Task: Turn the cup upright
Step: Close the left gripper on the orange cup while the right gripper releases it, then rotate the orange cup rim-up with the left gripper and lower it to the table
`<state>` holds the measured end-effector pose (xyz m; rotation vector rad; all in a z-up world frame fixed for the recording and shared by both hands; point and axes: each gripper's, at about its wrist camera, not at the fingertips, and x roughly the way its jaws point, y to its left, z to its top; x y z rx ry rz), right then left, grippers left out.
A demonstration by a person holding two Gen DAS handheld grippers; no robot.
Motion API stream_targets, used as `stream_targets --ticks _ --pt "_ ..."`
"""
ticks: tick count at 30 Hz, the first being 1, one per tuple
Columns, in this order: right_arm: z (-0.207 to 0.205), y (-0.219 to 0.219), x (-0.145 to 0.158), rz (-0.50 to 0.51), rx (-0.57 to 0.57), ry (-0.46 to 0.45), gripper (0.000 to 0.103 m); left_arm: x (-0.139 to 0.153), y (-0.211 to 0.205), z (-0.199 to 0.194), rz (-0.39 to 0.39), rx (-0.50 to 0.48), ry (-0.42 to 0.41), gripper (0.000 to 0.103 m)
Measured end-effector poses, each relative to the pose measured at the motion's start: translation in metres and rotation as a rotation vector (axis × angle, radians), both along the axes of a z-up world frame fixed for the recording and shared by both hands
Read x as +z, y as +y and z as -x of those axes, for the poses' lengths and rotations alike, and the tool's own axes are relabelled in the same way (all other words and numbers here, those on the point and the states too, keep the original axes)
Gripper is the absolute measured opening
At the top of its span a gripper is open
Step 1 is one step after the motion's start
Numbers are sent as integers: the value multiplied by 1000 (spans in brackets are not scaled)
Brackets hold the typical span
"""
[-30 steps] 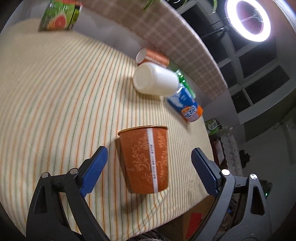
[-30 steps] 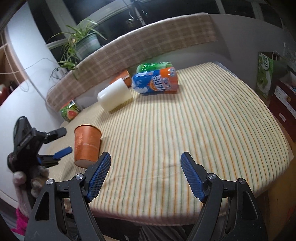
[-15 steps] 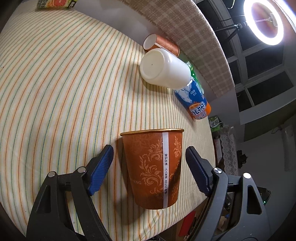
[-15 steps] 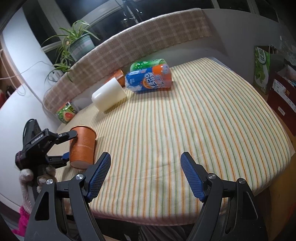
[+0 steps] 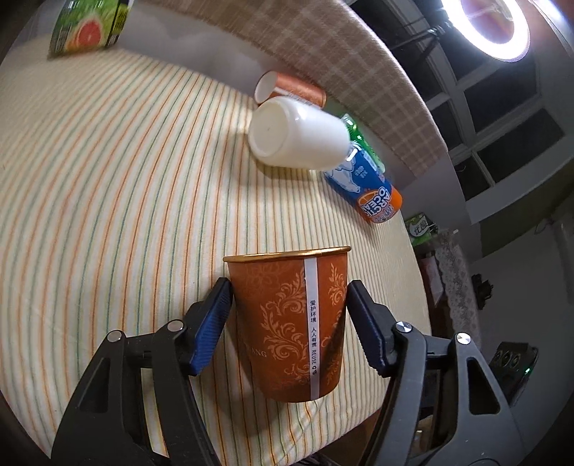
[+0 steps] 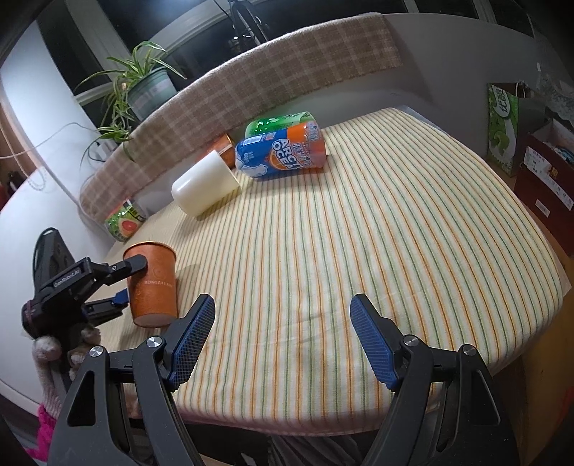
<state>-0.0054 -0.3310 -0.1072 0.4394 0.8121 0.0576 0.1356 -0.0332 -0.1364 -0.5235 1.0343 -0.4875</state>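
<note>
An orange paper cup with a gold rim and floral print stands upright, mouth up, near the table's front edge. My left gripper is shut on the cup, one blue pad on each side of its wall. It also shows in the right wrist view, with the left gripper around it at the left. My right gripper is open and empty above the striped cloth, well right of the cup.
A white cup lies on its side at the back, beside another orange cup, a blue-orange bottle and a green bottle. A grapefruit can stands far left. A plaid backrest borders the striped table.
My left gripper moved forward around the orange cup and closed its jaws onto the cup's sides. The right gripper stayed open and nearly still.
</note>
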Motion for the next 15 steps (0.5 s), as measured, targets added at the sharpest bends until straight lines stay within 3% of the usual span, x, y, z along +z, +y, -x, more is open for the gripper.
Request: stream_targets --ticks 15 --pt "0 8 -4 -20 23 18 78 31 -25 18 -248 -6 -239 67"
